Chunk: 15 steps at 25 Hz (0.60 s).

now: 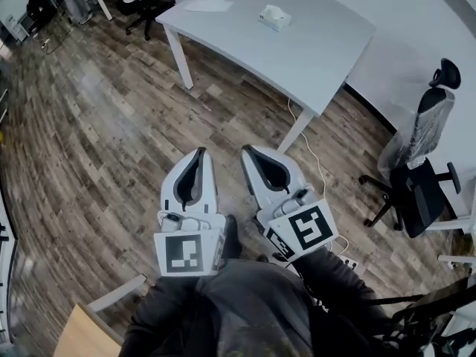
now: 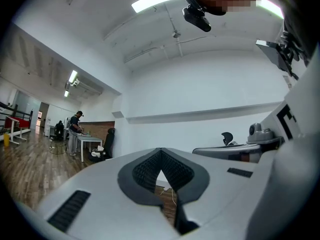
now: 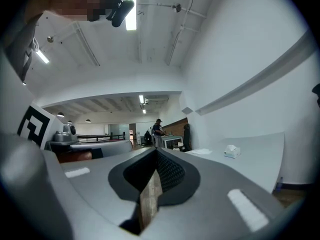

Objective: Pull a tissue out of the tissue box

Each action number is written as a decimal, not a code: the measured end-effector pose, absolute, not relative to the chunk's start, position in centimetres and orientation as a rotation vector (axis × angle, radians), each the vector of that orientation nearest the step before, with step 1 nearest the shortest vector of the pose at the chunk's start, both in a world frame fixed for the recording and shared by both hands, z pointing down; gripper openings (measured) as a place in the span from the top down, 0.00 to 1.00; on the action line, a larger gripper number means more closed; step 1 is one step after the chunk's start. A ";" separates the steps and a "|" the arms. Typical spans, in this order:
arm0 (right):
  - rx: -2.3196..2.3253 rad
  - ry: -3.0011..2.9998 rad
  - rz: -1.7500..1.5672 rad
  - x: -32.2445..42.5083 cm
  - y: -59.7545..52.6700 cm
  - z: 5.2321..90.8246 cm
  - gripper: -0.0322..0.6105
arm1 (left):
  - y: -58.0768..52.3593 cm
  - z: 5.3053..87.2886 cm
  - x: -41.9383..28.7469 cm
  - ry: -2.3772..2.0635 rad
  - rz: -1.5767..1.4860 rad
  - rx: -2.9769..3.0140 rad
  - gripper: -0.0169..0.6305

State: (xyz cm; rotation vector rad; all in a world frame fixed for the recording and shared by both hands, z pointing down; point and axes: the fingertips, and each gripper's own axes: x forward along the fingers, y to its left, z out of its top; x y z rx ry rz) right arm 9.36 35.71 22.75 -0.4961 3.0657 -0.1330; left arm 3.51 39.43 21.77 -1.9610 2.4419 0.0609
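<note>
Both grippers are held close in front of the person's body, over the wood-plank floor point(image 1: 111, 125) and well apart from the white table point(image 1: 312, 50).

The left gripper point(image 1: 198, 158) is seen in the head view with its marker cube point(image 1: 187, 252) nearest the camera. In the left gripper view, the left gripper point(image 2: 160, 152) is shown with its jaws pressed together at the tips. Only a narrow slit is left lower down, and nothing is held there.

The right gripper point(image 1: 251, 155) is held just beside it, tilted slightly outward, and its marker cube point(image 1: 309, 229) is turned up toward the camera. In the right gripper view, the right gripper point(image 3: 156, 152) is likewise seen with its jaws closed tip to tip. Nothing but a sliver of floor is visible through the gap behind the tips.

The tissue box point(image 1: 274, 17) is set on the far part of the table, with a white tissue standing up out of its top. It is untouched by either gripper, and it can also be made out small in the right gripper view point(image 3: 230, 151). A flat white sheet point(image 1: 208, 4) is laid on the same table, apart from the box and nearer the far-left corner.

A black office chair point(image 1: 416, 177) is placed to the right of the table, and a thin cable point(image 1: 320, 171) is trailed over the floor by the table leg. In the distance, a person point(image 2: 75, 133) is seen standing at another table.
</note>
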 end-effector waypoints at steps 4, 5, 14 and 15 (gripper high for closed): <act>-0.513 3.085 -0.126 5.1 34.1 22.9 0.95 | 37.4 21.9 -0.8 2.439 0.086 -1.981 0.98; -0.514 3.095 -0.128 4.3 33.8 23.1 0.95 | 36.9 21.9 -1.7 2.446 0.105 -1.978 0.98; -0.575 3.095 -0.112 0.2 28.9 22.3 0.95 | 32.8 21.9 -5.5 2.413 0.121 -2.029 0.98; -0.582 3.094 -0.111 -0.1 28.1 22.4 0.95 | 32.1 22.0 -5.9 2.412 0.116 -2.031 0.98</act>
